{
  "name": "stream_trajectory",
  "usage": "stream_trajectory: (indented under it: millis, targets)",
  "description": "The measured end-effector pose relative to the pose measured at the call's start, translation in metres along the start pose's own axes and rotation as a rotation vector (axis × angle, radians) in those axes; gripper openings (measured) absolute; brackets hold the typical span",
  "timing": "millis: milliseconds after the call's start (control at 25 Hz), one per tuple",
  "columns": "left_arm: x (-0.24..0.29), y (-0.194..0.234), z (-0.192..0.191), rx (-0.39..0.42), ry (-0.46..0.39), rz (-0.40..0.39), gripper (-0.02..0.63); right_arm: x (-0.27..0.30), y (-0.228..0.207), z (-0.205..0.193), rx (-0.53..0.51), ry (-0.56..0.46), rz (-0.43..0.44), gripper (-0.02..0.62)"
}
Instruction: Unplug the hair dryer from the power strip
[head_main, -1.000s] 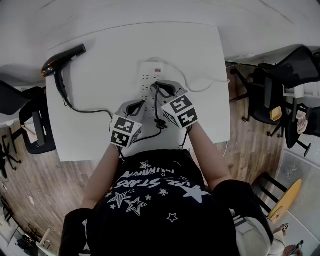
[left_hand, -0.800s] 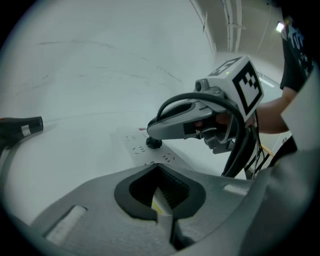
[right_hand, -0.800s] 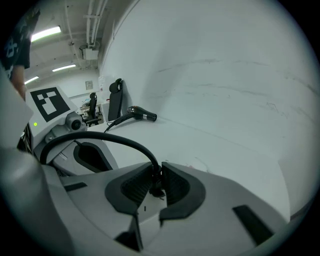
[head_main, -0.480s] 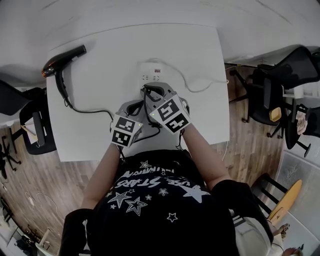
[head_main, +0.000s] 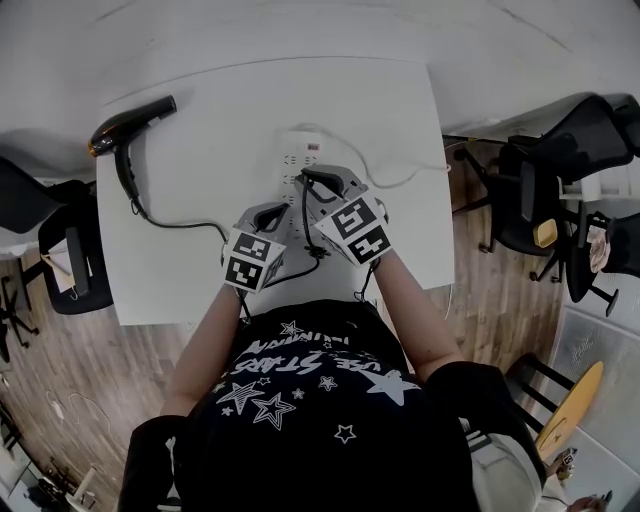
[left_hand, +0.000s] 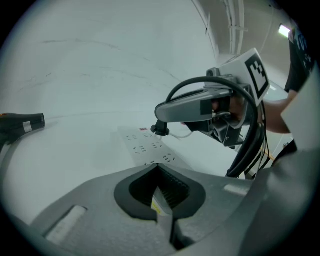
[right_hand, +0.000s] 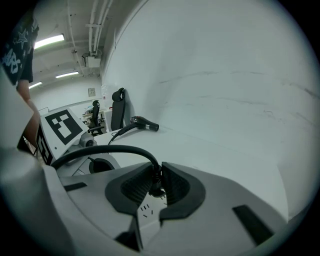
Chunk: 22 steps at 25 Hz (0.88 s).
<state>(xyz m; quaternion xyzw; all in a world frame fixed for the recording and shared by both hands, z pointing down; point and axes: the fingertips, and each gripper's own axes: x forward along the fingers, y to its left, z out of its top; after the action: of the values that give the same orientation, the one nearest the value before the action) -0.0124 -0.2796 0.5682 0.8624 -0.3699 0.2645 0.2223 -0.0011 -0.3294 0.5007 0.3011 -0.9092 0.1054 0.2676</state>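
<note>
The black hair dryer (head_main: 125, 125) lies at the far left of the white table (head_main: 180, 280); the right gripper view shows this hair dryer (right_hand: 141, 123) in the distance. Its black cord (head_main: 185, 222) runs to a black plug (left_hand: 160, 129). My right gripper (head_main: 308, 176) is shut on that plug (right_hand: 156, 181) and holds it just above the white power strip (head_main: 298, 160), prongs out of the sockets. My left gripper (head_main: 274, 212) is shut on the near end of the power strip (left_hand: 150, 147), pinning it to the table.
The strip's white lead (head_main: 405, 175) curls off to the right. Office chairs stand on the wooden floor to the right (head_main: 560, 190) and left (head_main: 60, 250) of the table. A white wall runs behind the table's far edge.
My right gripper has risen with the plug and rolled a little, so the plug now hangs apart from the strip. The left gripper and the strip have stayed put.
</note>
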Motion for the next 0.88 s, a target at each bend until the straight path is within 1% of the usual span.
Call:
stream_trajectory:
  millis: [160,280,400,560,880]
  targets:
    - [0.000,-0.001,-0.001,0.018,-0.003,-0.007,0.007,-0.010,0.002,0.006,-0.007,-0.011,-0.025,0.064]
    - [-0.002,-0.001,0.000,0.029,0.006,0.003,0.007,-0.018,0.006,0.012,-0.024,-0.018,-0.047,0.064]
    - [-0.010,-0.001,0.010,0.044,-0.033,0.012,0.006,-0.027,0.012,0.018,-0.033,-0.032,-0.064,0.064]
    - [-0.026,-0.001,0.024,0.056,-0.090,0.006,0.007,-0.037,0.019,0.024,-0.042,-0.042,-0.088,0.064]
    - [-0.068,0.000,0.023,0.044,-0.138,-0.003,0.006,-0.054,0.044,0.036,-0.058,-0.071,-0.138,0.066]
